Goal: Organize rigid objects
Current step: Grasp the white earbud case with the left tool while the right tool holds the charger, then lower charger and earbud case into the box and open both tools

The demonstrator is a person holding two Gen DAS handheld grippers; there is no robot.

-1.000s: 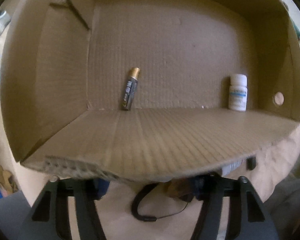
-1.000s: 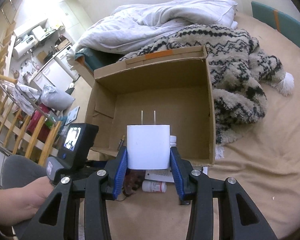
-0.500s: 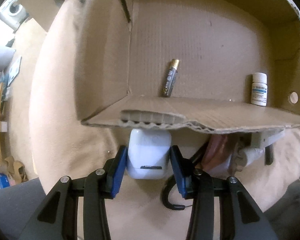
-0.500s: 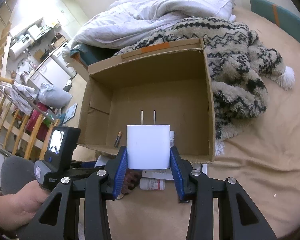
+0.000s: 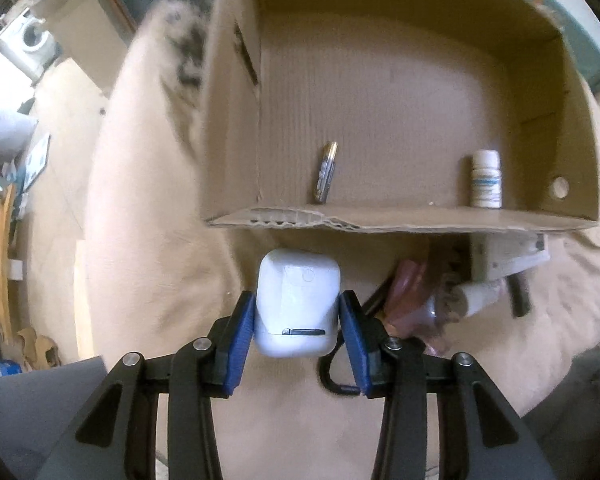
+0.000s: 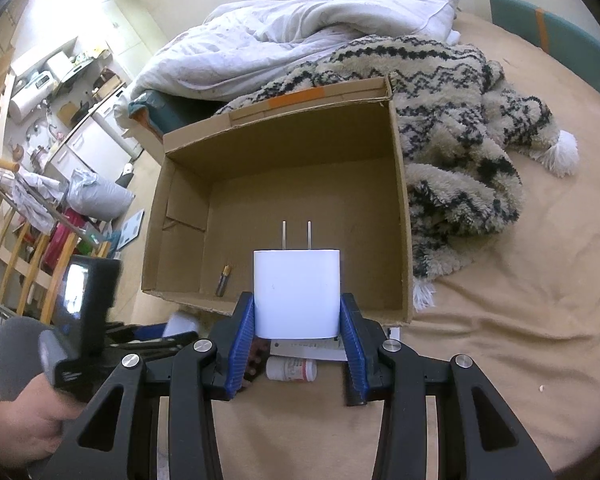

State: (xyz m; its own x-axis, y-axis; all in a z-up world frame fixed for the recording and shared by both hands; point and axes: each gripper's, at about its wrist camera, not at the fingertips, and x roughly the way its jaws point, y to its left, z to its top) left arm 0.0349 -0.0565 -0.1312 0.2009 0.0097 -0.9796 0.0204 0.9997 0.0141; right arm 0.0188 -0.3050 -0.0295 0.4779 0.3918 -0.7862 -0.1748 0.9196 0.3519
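Observation:
An open cardboard box [image 5: 380, 220] [image 6: 400, 208] rests on a beige bed. Inside it a battery [image 5: 326, 172] [image 6: 223, 280] leans against the near wall and a white pill bottle [image 5: 486, 179] stands at the right. My left gripper [image 5: 298, 320] is shut on a white earbud case [image 5: 298, 300], held just in front of the box's near wall. My right gripper [image 6: 298, 320] is shut on a white plug charger [image 6: 297, 294], prongs pointing away, above the near wall. A hand [image 6: 16, 436] holds the left gripper at the lower left of the right wrist view.
Loose items lie in front of the box: a white pill bottle on its side [image 6: 291, 370], a flat white packet [image 5: 508, 256], a pinkish object [image 5: 410, 284] and a black cord [image 5: 334, 382]. A patterned fleece blanket [image 6: 460, 128] and white duvet [image 6: 300, 36] lie behind the box.
My left gripper drew back from over the box wall, closed on the white earbud case in front of the box and lifted it. The right gripper kept still, holding the charger.

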